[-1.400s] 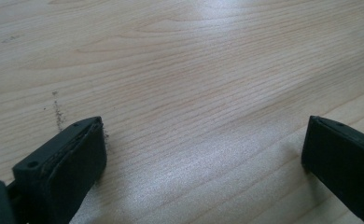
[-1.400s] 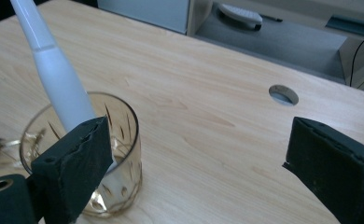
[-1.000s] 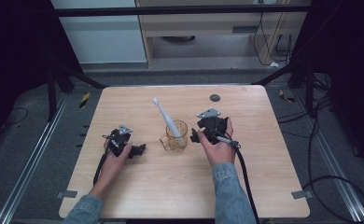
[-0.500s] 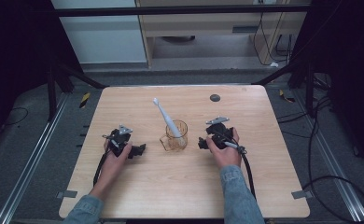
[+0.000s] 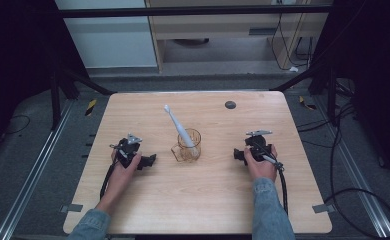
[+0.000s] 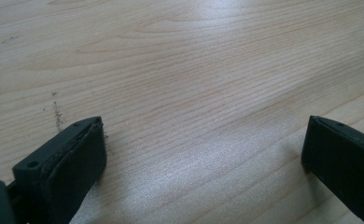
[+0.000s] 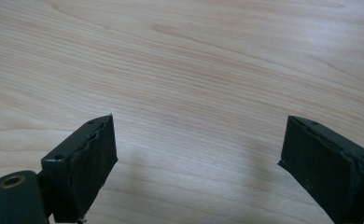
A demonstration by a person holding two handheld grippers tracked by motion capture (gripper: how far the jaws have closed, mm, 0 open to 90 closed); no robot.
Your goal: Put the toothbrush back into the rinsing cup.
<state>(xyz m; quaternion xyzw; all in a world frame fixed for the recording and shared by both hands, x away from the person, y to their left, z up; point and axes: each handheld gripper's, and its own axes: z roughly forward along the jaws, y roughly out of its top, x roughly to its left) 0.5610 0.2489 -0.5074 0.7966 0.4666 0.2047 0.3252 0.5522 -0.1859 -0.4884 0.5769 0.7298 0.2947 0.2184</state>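
Right gripper (image 5: 239, 155) farther from toothbrush cup (image 5: 188, 148), jaws apart.

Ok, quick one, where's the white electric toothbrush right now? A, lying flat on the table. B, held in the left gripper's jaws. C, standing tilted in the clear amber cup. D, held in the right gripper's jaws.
C: the white electric toothbrush leans with its lower end inside the clear amber cup, while both grippers' jaws stand open over bare wood.

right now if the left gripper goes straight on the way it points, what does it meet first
Probably the glass cup holding the toothbrush. The left gripper points right across the table toward it, though its own view shows bare wood between its open fingers, so alignment is uncertain.
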